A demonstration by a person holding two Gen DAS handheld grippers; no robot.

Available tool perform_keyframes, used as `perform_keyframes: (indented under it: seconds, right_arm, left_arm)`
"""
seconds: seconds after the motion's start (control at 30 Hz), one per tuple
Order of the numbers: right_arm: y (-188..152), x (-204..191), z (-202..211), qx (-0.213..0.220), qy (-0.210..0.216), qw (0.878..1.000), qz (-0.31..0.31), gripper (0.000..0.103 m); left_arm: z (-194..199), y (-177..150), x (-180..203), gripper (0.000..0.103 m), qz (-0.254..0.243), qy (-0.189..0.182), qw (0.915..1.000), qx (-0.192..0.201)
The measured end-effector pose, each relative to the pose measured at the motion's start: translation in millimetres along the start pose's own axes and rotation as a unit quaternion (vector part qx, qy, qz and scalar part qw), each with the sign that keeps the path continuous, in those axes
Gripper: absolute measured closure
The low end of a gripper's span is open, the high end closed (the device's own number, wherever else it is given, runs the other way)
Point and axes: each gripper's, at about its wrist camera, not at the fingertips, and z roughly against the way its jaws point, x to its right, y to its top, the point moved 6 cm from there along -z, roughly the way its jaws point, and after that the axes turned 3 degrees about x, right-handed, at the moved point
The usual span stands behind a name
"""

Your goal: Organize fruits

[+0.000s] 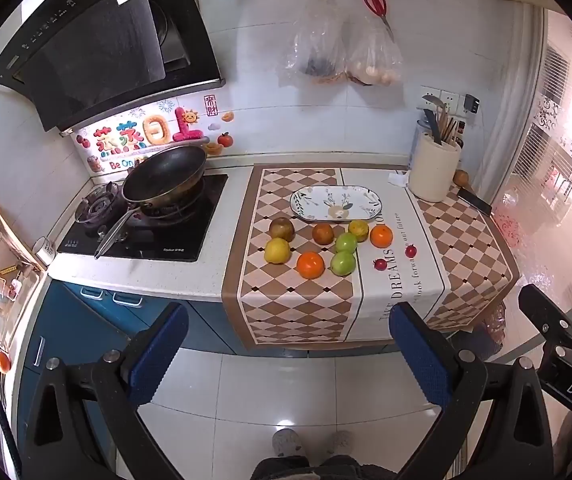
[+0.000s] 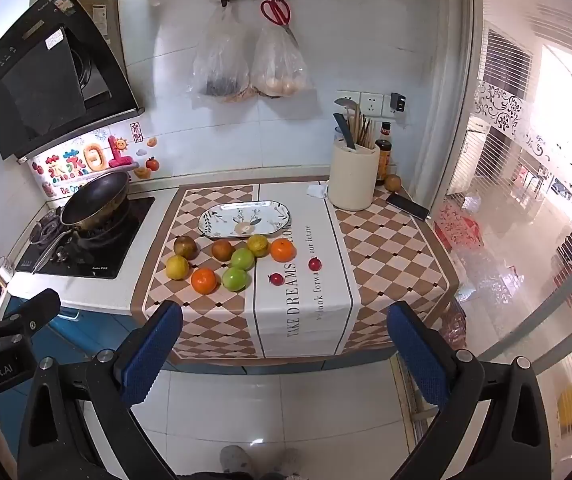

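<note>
Sitting loose in a cluster at the middle of both views, the fruits lie on the checked cloth [image 2: 385, 252] over the desk [image 1: 222, 184], just below the oval plate [image 1: 335, 203], which is bare. Counted: two oranges [image 1: 310, 265], two green apples [image 1: 342, 263], one yellow fruit [image 1: 277, 251] at the cluster's left, one greenish-yellow fruit [image 1: 358, 230] near the plate, two brown fruits [image 1: 282, 229], and two small red fruits [image 1: 380, 265] lying apart to the right on the white printed strip. That makes ten pieces, and one plate.

Both claws hang low in their frames, over the floor tiles and well short of the desk edge. The left claw [image 1: 291, 356] has its blue pads spread wide with nothing between them; the right claw [image 2: 286, 354] is equally wide and empty.

The step in hand looks like the first reach. I judge it best to take the fruit nearest the front edge, such as the front orange or apple, so that neighbours are not knocked. Round fruit rolls, so the pads should close across its widest part, then set it down gently at one end of the plate, leaving room for the rest. The small red ones probably call for a finer, more careful pinch.
</note>
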Motion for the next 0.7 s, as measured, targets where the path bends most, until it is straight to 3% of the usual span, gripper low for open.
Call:
perform_keyframes:
  seconds: [0.7]
  right_arm:
    - [-0.6, 4.5, 2.5, 0.003, -0.006, 1.000, 0.000, 0.000]
  left_arm:
    - [0.2, -0.3, -0.9, 0.000, 0.004, -0.002, 1.0000, 0.000]
